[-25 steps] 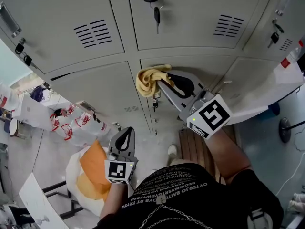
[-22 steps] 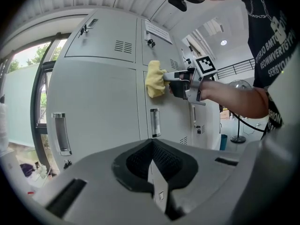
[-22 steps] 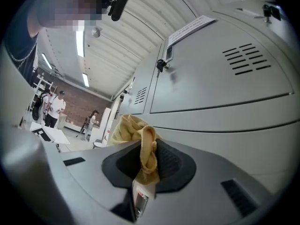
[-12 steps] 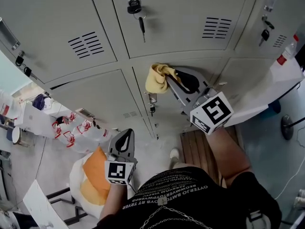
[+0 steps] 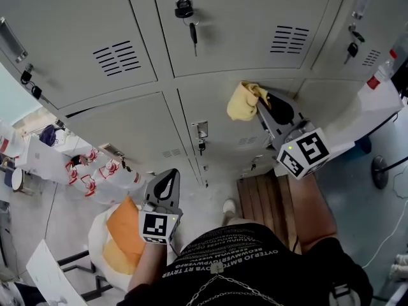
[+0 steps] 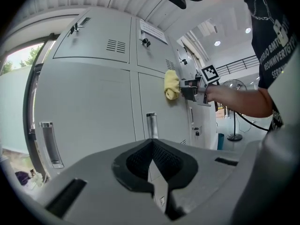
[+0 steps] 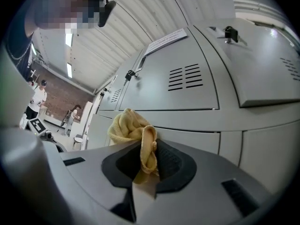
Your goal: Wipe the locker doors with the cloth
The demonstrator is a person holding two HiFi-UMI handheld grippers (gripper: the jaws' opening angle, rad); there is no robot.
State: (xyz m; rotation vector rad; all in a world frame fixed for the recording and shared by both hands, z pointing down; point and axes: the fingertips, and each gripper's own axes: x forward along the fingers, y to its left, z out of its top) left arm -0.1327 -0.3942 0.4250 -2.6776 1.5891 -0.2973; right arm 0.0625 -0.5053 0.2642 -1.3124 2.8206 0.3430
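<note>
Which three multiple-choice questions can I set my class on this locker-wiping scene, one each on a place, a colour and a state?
1. Where is the cloth?
A) on the floor
B) against a lower locker door
C) on a chair

2. What colour is the cloth?
A) blue
B) white
C) yellow

3. How do the right tongs stand?
A) shut on the cloth
B) wide open and empty
C) shut on a key

Answers:
1 B: the head view shows it up against the lower middle door.
2 C: it looks yellow in every view.
3 A: the right gripper view shows a fold of it pinched between the jaws.
</note>
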